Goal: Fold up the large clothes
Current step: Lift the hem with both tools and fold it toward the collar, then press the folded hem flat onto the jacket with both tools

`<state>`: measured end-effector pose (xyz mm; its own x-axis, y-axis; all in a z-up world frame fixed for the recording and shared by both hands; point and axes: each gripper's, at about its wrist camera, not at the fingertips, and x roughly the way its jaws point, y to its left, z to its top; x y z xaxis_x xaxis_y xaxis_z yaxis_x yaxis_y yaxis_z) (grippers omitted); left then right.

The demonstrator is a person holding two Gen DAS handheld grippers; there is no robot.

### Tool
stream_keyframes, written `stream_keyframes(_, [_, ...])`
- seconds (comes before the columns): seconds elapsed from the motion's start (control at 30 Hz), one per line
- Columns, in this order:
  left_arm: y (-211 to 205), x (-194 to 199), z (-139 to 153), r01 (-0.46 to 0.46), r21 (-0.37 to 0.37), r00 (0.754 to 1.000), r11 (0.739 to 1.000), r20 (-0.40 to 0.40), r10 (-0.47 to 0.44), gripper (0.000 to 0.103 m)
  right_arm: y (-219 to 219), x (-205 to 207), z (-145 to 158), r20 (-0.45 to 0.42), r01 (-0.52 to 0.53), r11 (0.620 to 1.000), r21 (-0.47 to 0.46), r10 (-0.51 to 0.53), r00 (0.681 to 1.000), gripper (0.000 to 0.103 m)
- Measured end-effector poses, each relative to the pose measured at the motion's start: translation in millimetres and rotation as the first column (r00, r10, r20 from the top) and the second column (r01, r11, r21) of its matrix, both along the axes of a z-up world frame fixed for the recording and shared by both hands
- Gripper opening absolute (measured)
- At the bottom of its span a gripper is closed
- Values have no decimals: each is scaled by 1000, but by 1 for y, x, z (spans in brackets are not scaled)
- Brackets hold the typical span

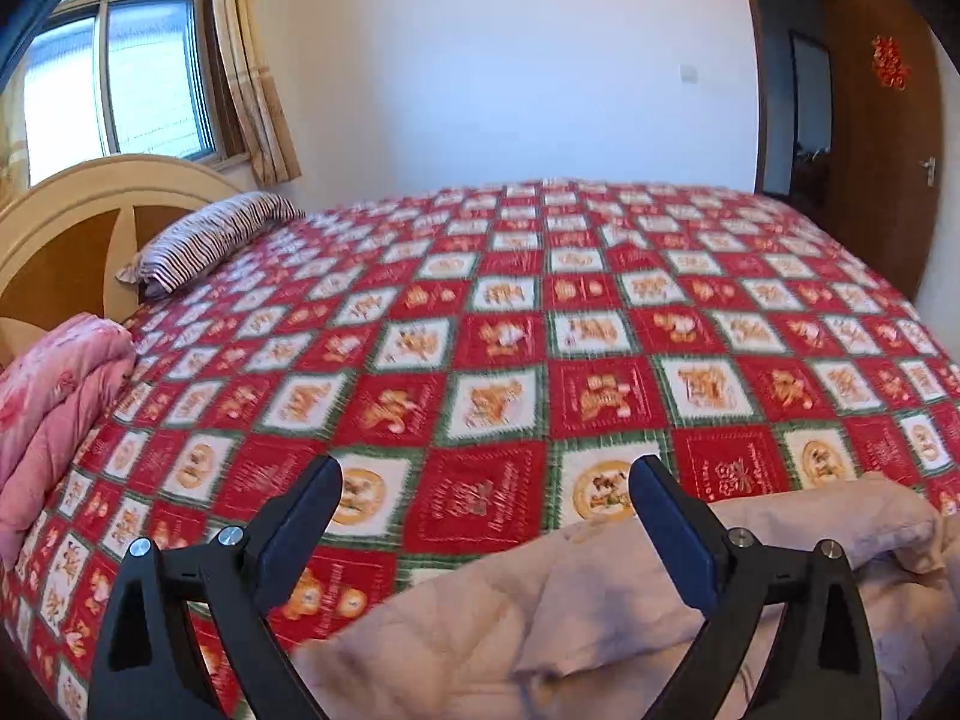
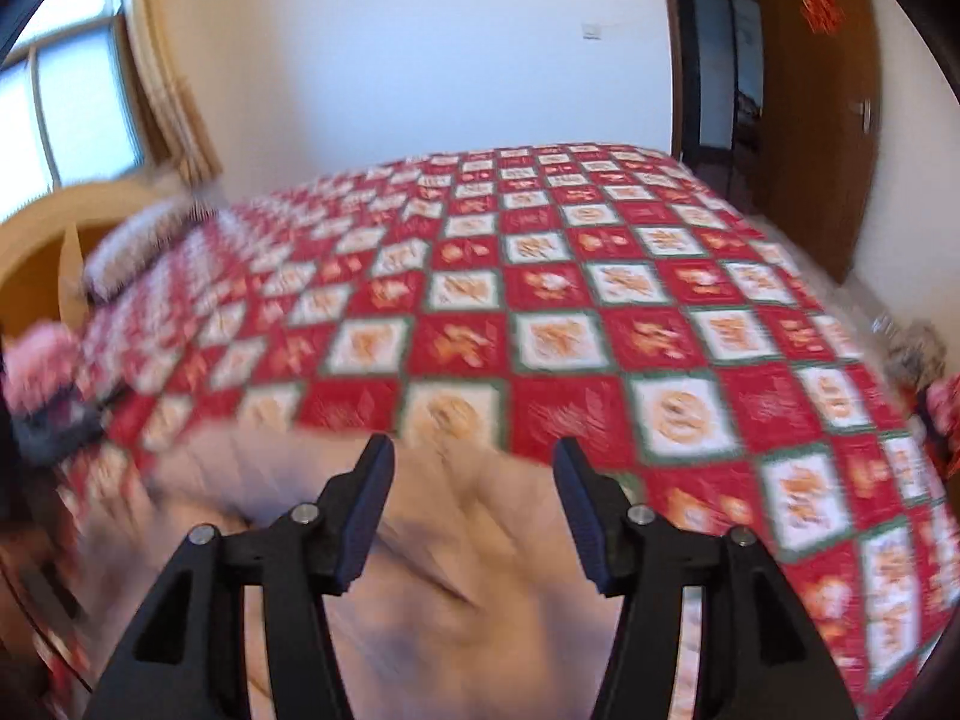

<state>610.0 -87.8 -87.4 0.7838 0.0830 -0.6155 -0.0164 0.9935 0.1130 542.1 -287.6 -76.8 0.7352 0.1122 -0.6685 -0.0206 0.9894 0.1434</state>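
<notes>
Left wrist view: both claws, left claw (image 1: 486,480) and right claw (image 2: 474,462), spread empty above crumpled pale pink padded garment (image 1: 570,618) on red-checked quilted bed (image 1: 510,330).

Bed (image 1: 540,312) w/ red quilt – beige garment (image 1: 600,618), striped pillow (image 1: 210,240), pink blanket (image 1: 54,396).

Garment (image 1: 600,618) lies on bed (image 1: 510,312) under and right of left claw (image 1: 486,480), left of right claw (image 2: 474,462). Pillow (image 1: 210,240) far left ahead by headboard (image 1: 78,222); folded quilt (image 1: 54,396) left; door (image 1: 876,138) far right.

No legible txt, all blurred.
</notes>
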Motion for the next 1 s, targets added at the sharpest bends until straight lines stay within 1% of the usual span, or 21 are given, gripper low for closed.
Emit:
stream_keyframes(0.07, [-9,3,-16,36,-5,998,999,-42,-36,97,12,25,-11,-44,-6,998,62,9,999,59])
stream_keyframes(0.1, [-13,3,-26,49,-5,997,999,-62,-49,97,23,36,-20,-60,-22,997,69,27,998,59])
stream_keyframes(0.17, [-20,-1,-46,99,-10,990,995,-103,-99,97,41,47,-37,-85,-68,997,42,71,994,59])
stream_keyframes(0.23, [-25,-3,-61,120,11,984,993,-135,-118,97,54,48,-58,-130,-107,994,-1,106,986,59])
stream_keyframes(0.3, [-26,-3,-72,139,-1,977,990,-164,-137,97,61,41,-78,-154,-133,990,-56,123,980,58])
stream_keyframes(0.37, [-26,-2,-80,144,-27,972,989,-184,-146,97,61,34,-90,-161,-146,983,-107,128,979,58])
stream_keyframes(0.4, [-26,-1,-83,143,-38,971,989,-191,-148,97,59,32,-97,-162,-152,983,-107,134,978,58])
stream_keyframes(0.5, [-25,1,-92,136,-53,968,989,-208,-144,98,50,31,-102,-159,-147,986,-77,133,978,58])
stream_keyframes(0.63, [-25,3,-99,126,-58,966,990,-219,-136,102,55,35,-111,-162,-146,985,-96,129,978,58])
stream_keyframes(0.87, [-26,6,-104,124,-55,962,991,-236,-134,102,63,35,-122,-156,-140,979,-145,117,981,59])
stream_keyframes(0.97, [-26,4,-89,103,-35,968,994,-227,-108,102,66,35,-123,-160,-142,975,-171,115,980,59])
stream_keyframes(1.0, [-25,-2,-73,96,-40,976,995,-193,-102,102,67,35,-121,-164,-145,973,-180,116,980,59])
